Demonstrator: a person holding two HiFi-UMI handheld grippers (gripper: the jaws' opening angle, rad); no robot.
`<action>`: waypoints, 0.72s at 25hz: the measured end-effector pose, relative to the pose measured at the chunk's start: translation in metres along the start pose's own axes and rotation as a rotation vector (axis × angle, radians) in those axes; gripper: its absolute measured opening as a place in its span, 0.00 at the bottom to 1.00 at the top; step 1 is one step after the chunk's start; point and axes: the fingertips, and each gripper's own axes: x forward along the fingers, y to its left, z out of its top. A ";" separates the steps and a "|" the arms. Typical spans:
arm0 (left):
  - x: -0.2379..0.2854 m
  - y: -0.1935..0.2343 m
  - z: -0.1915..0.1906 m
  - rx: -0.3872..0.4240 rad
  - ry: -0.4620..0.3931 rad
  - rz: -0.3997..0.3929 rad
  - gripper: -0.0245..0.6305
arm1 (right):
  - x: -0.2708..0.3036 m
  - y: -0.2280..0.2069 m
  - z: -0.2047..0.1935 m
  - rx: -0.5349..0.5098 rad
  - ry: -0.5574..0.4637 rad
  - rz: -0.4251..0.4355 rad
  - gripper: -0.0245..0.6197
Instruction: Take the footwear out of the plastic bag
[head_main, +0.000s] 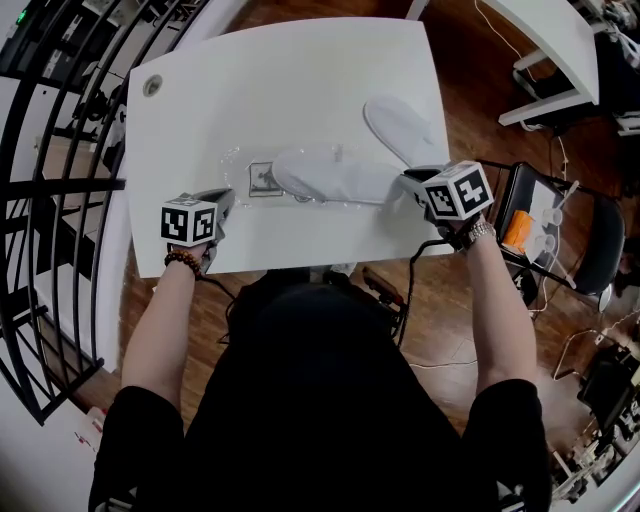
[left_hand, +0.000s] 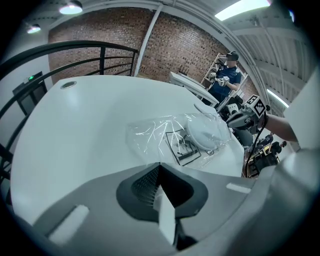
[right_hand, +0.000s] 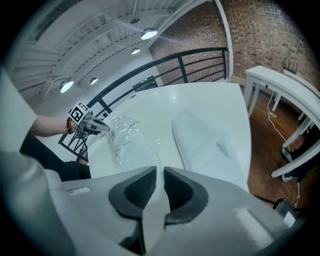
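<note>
Table (head_main: 300, 80): white, filled the middle of the head view; carried the bag and both slippers.
Railing (head_main: 60, 150): black bars, curved along the table's left side.
Second table (head_main: 560, 60): white, stood well apart at upper right, cut off by the frame.
Chair (head_main: 590, 240): dark, stood just right of the right forearm; bore an orange item (head_main: 518, 230) too small to name.
Bystander (left_hand: 227, 80): stood far back by shelving in the left gripper view.
Plastic bag (head_main: 240, 165): clear and crinkled, lay flat mid-table between the two grippers; wrapped one slipper.
Bagged slipper (head_main: 325, 175): white, lay inside the film, one end toward the right gripper.
Loose slipper (head_main: 405, 130): white, lay bare on the table just beyond the bagged one, outside the film.
Left gripper (left_hand: 159, 167): jaws fully together at the bag's near edge, apparently pinching the film.
Right gripper (right_hand: 160, 172): jaws nearly together, clamped on a thin white edge at the bagged slipper's end.
Printed card (head_main: 262, 180): sat inside the bag at its left end; print unreadable.
Grommet (head_main: 152, 85): round, set in the far left corner of the table.
Hard to make out: clear film at the left pads barely showed; white slipper edge blended with the white table at the right pads.
</note>
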 end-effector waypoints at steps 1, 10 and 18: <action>0.000 0.000 -0.001 -0.005 0.000 -0.004 0.06 | -0.005 -0.004 -0.002 0.008 -0.011 -0.009 0.10; -0.005 0.004 0.001 -0.028 -0.023 0.012 0.06 | -0.046 -0.046 -0.011 0.064 -0.094 -0.109 0.09; -0.008 0.003 0.000 -0.041 -0.031 0.023 0.06 | -0.067 -0.097 -0.040 0.179 -0.099 -0.211 0.09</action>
